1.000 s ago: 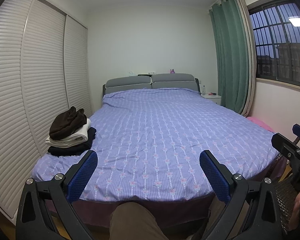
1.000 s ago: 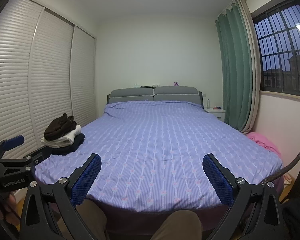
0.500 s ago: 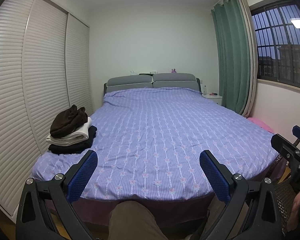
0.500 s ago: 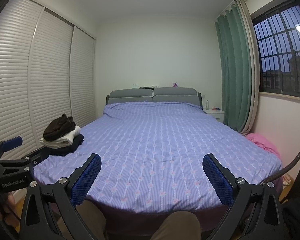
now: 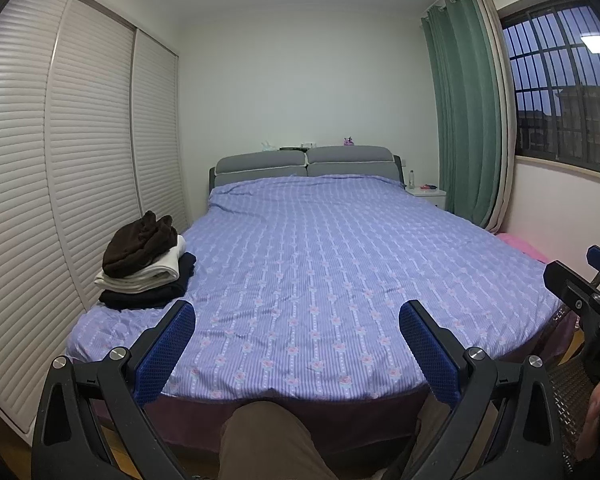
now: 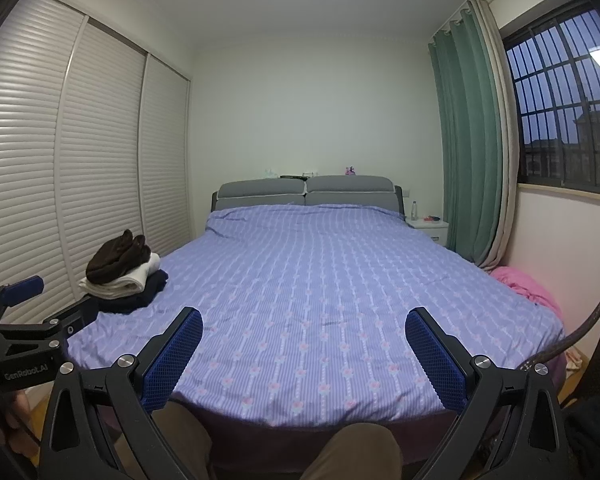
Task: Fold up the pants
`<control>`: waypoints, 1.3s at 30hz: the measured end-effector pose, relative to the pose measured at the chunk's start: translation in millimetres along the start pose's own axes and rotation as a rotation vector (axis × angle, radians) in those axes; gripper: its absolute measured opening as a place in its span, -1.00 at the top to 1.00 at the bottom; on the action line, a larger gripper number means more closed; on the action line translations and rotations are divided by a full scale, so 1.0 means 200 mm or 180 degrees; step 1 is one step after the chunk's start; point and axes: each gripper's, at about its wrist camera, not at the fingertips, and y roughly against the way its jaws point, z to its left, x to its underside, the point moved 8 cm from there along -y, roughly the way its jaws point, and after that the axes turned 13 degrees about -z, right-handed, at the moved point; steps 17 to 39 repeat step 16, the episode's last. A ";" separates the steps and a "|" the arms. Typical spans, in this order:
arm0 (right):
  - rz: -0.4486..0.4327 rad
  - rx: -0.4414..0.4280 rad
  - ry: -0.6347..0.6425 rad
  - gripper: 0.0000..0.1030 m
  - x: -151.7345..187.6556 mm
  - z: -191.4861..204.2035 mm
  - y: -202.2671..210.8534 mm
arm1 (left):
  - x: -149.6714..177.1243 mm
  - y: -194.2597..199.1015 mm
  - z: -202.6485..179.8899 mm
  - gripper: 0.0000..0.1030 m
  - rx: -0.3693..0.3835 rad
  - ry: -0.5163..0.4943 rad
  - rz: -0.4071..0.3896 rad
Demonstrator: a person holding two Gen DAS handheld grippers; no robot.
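Note:
A stack of folded clothes (image 5: 144,264) lies on the left side of the bed (image 5: 320,264): a brown garment on top, a white one under it, a dark one at the bottom. It also shows in the right wrist view (image 6: 122,270). My left gripper (image 5: 296,320) is open and empty, held before the foot of the bed. My right gripper (image 6: 302,326) is open and empty beside it. Each gripper shows at the edge of the other's view. No loose pants are in sight.
The bed has a lilac striped cover and a grey headboard (image 5: 306,162). Louvred wardrobe doors (image 5: 60,168) line the left wall. Green curtain (image 5: 464,112), window and nightstand (image 5: 426,196) stand on the right. A pink cloth (image 6: 524,284) lies by the bed's right side. My knees (image 6: 352,456) are below.
Both views have tilted slightly downward, so the bed and clothes stack sit a little lower in frame. Both grippers stay open.

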 end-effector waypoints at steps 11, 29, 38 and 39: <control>-0.0001 -0.0003 0.0000 -0.99 0.00 0.00 0.00 | 0.00 0.00 -0.01 -1.00 -0.0001 -0.0028 0.0008; 0.0003 -0.0009 -0.0008 -0.99 0.00 0.00 0.00 | 0.01 0.00 -0.03 -1.00 0.0014 -0.0058 0.0023; 0.0003 -0.0009 -0.0008 -0.99 0.00 0.00 0.00 | 0.01 0.00 -0.03 -1.00 0.0014 -0.0058 0.0023; 0.0003 -0.0009 -0.0008 -0.99 0.00 0.00 0.00 | 0.01 0.00 -0.03 -1.00 0.0014 -0.0058 0.0023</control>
